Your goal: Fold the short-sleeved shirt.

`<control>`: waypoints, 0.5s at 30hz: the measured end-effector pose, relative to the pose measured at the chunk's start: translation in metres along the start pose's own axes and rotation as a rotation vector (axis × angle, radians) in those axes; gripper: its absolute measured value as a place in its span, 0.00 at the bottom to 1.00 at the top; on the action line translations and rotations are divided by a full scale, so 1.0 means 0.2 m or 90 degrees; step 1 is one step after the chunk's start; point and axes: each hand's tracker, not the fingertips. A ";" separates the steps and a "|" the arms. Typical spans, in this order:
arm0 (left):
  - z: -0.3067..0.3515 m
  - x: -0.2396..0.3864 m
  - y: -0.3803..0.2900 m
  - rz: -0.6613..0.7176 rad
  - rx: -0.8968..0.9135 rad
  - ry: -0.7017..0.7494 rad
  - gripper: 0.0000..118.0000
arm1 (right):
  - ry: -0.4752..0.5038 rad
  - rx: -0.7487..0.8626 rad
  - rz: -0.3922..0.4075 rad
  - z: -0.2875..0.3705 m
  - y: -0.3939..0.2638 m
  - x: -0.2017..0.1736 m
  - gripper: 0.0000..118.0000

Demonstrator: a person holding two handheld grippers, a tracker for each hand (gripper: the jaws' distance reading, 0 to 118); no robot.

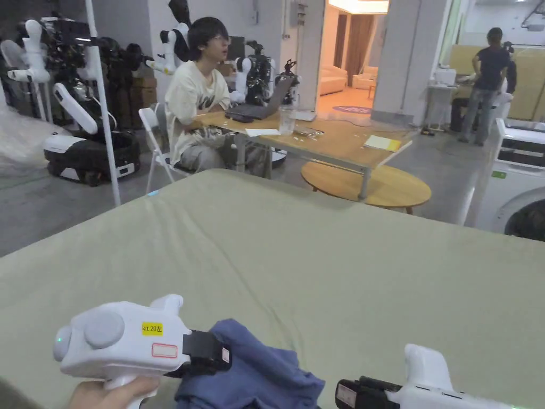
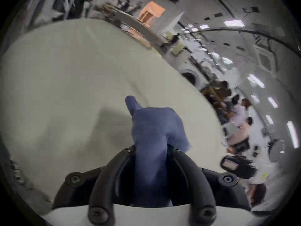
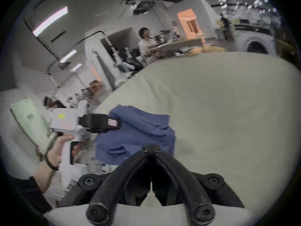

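Left tool [image 2: 150, 148] clamped on bunched blue short-sleeved shirt [image 2: 153, 131], lifted over near edge of green-covered table [image 1: 319, 255]. Right tool [image 3: 150, 149] jaws closed, empty, just beside shirt. Risk: shirt stays wadded; single-point grip hides sleeves and hem, so laying flat may trap folds or slip off edge.

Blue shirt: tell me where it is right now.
In the head view the blue shirt lies bunched at the near edge of the green-covered table, clamped by the left gripper, with the right gripper shut beside it.
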 end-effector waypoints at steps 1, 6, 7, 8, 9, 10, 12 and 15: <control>0.03 -0.05 0.02 -0.002 0.012 0.018 0.22 | 0.007 0.007 -0.004 -0.09 0.03 -0.02 0.00; 0.08 -0.12 0.10 -0.030 0.111 0.151 0.56 | -0.005 -0.020 -0.013 -0.39 0.11 -0.13 0.00; 0.11 -0.12 0.11 -0.044 0.134 0.169 0.69 | -0.013 -0.021 -0.009 -0.39 0.12 -0.14 0.00; 0.16 -0.10 0.11 -0.062 0.159 0.166 0.70 | -0.017 -0.015 -0.003 -0.37 0.11 -0.15 0.00; 0.23 -0.03 0.07 -0.077 0.165 0.181 0.70 | -0.010 -0.007 0.002 -0.32 0.11 -0.14 0.00; 0.30 0.05 0.03 -0.101 0.177 0.188 0.70 | -0.003 0.004 0.004 -0.28 0.11 -0.13 0.00; 0.39 0.20 -0.04 -0.166 0.221 0.180 0.70 | -0.024 0.049 -0.003 -0.19 0.10 -0.10 0.00; 0.50 0.46 -0.17 -0.182 0.330 0.162 0.70 | -0.037 0.062 -0.071 -0.04 0.09 -0.03 0.00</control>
